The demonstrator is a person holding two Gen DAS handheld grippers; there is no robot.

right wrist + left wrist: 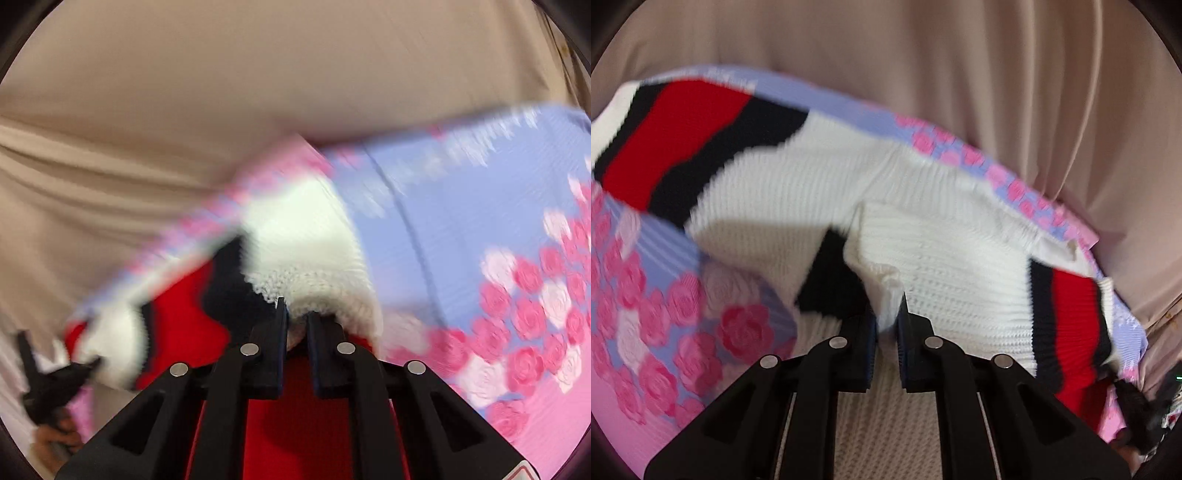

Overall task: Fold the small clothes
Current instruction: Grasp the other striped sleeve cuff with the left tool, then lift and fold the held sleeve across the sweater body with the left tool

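Plainly, both grippers had hold of the same garment, a small white ribbed knit sweater with bands of black and red [923, 236]. The left gripper [886, 314] had its two black fingers drawn nearly together, with a bunched fold of the white knit pinched between them. More of the white knit hung below the fingers, close to the camera. From that side the sweater spread out rumpled and lifted. One striped band ran black, red, black at the upper left. A second striped cuff or hem lay at the right edge. A dark patch of the knit showed just left of the pinched fold.

The right gripper [297, 314] was likewise closed almost fully, clamped on a thick roll of white knit edge. Red and black portions of the sweater [295, 240] draped to its left and beneath it. The picture there was blurred, so finer detail of the knit could not be made out.

The sweater sat over a lilac and pink sheet printed with pink and white roses [665, 314], touching it at its edges. Behind hung a pleated beige curtain [960, 74]. The left gripper showed at the lower left of the right-hand view.
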